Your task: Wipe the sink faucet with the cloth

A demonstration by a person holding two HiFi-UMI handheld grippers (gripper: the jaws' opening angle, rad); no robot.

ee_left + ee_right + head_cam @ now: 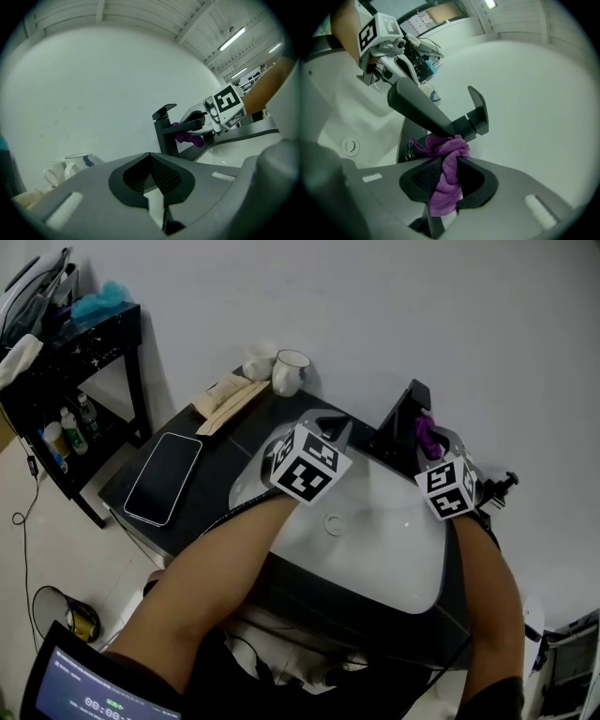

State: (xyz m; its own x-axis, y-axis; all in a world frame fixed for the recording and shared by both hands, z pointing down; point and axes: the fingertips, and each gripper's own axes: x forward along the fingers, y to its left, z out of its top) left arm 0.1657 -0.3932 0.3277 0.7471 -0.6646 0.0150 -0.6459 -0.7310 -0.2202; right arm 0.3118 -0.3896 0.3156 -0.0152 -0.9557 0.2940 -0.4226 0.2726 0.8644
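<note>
The black faucet point(401, 424) stands at the back rim of the white sink point(375, 559). My right gripper point(437, 448) is shut on a purple cloth point(427, 434) and holds it against the faucet. In the right gripper view the cloth point(446, 174) bunches between the jaws of that gripper point(445, 161), pressed up under the spout point(423, 114) close to the faucet body. My left gripper point(327, 427) hovers over the basin's back left with its jaws shut and nothing between them; in its own view this gripper point(150, 157) looks toward the faucet point(165, 132) and the cloth point(188, 138).
A phone point(164, 477) lies on the dark counter left of the sink. Two mugs point(290, 372) and a wooden item point(228, 399) sit by the wall. A black shelf point(70, 362) with bottles stands far left. The drain point(334, 523) is mid-basin.
</note>
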